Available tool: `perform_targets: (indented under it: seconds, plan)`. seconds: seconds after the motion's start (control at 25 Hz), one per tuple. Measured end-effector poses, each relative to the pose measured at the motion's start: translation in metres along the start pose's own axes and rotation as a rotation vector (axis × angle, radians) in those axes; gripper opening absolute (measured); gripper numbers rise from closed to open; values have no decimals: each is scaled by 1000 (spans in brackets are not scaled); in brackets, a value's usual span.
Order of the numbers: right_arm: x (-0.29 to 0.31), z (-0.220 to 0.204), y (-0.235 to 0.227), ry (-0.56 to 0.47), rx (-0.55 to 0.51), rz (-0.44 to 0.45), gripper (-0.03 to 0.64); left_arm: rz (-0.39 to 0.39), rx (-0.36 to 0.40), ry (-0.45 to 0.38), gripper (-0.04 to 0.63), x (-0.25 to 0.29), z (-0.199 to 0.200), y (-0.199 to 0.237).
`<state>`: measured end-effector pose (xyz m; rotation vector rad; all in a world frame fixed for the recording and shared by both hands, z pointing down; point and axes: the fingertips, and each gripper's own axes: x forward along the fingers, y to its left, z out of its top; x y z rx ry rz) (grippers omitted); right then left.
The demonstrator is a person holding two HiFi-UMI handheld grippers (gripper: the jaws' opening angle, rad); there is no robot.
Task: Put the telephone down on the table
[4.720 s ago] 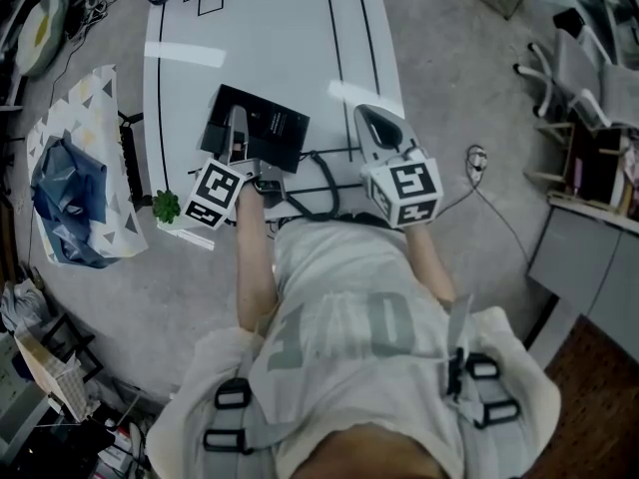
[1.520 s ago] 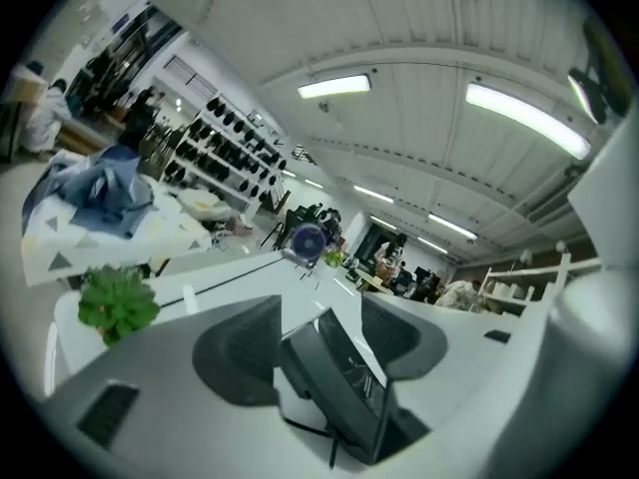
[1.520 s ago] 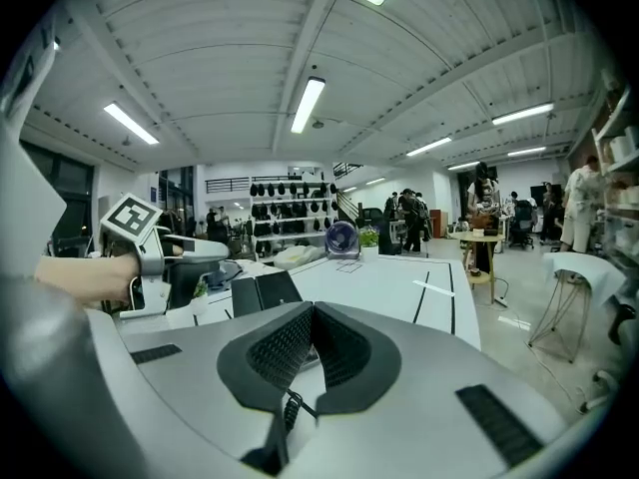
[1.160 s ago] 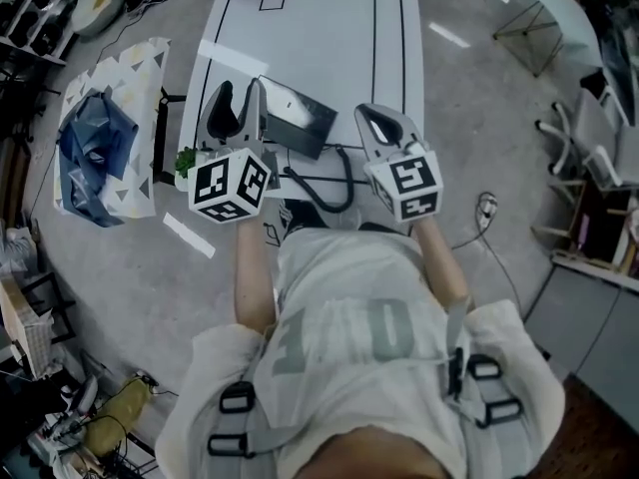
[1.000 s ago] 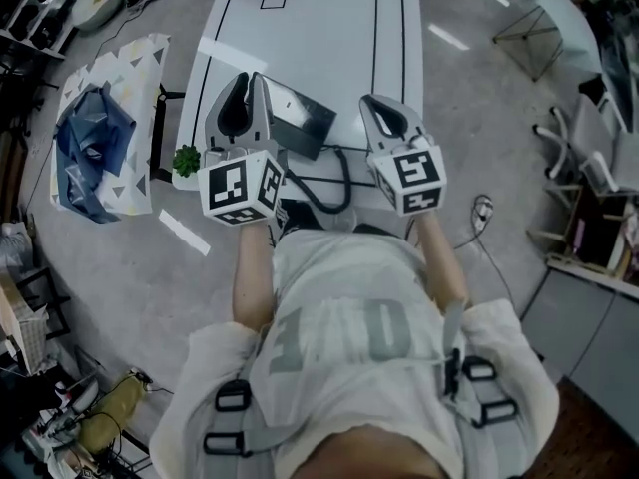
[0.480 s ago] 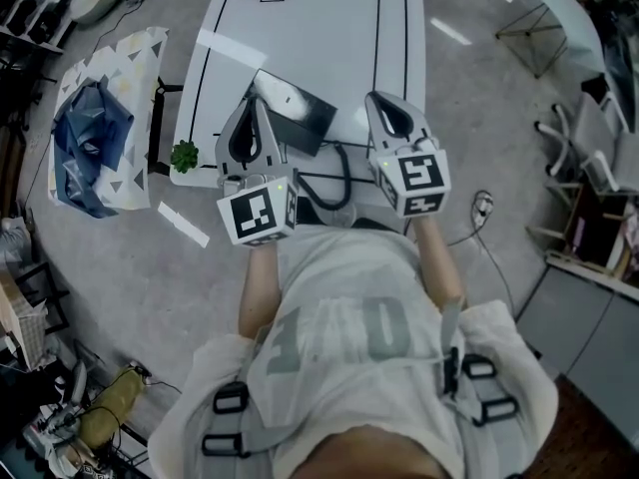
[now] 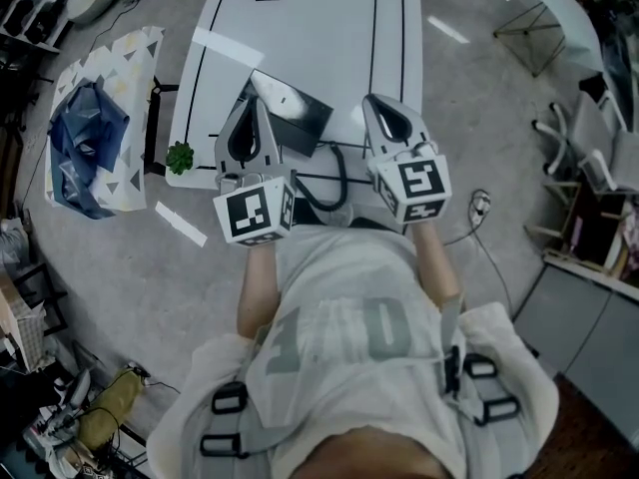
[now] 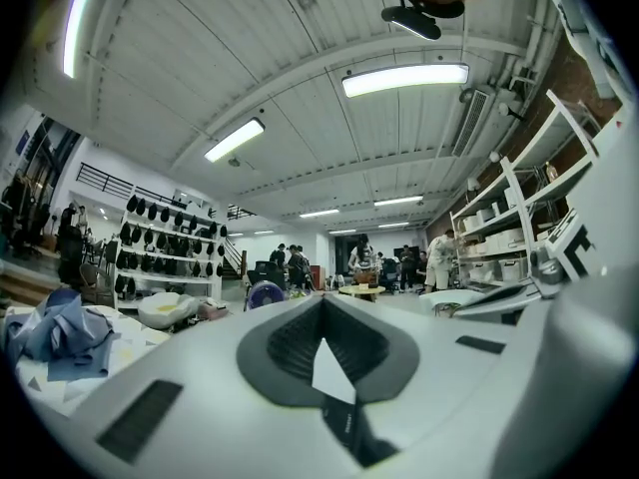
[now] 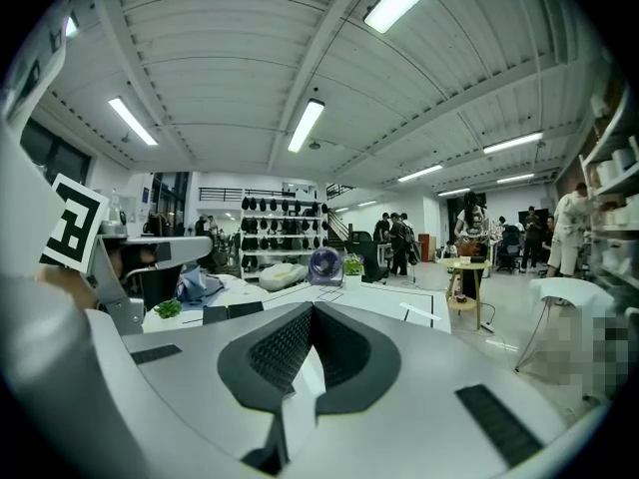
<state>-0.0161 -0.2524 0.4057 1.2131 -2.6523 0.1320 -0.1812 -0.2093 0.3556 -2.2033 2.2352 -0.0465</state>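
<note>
You're holding the left gripper [image 7: 255, 108] over the table's [image 7: 300, 28] near edge, jaws pressed together on nothing. The right gripper [image 7: 372, 103] is hovering alongside, jaws also pressed together and empty. The telephone [image 7: 300, 120] is lying flat on the table between both tips, its cord [image 7: 334, 183] looping toward you.

The person wears a pale short-sleeved T-shirt [image 7: 349, 342] printed with large grey numerals, crossed by grey harness straps [image 7: 454, 339] with black buckles [image 7: 229, 398]. The left tongs [image 7: 259, 104] and right tongs [image 7: 372, 102] have light grey shells, dark ribbed pads [image 8: 292, 342], and white cubes [image 7: 255, 215] with black square markers.
</note>
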Motion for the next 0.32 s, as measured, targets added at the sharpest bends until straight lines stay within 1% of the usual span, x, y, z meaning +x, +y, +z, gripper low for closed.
perform_targets:
  seconds: [0.32]
  plan:
    - [5, 0, -2, 3, -5, 4, 8, 1, -1, 2, 6, 8, -3, 2]
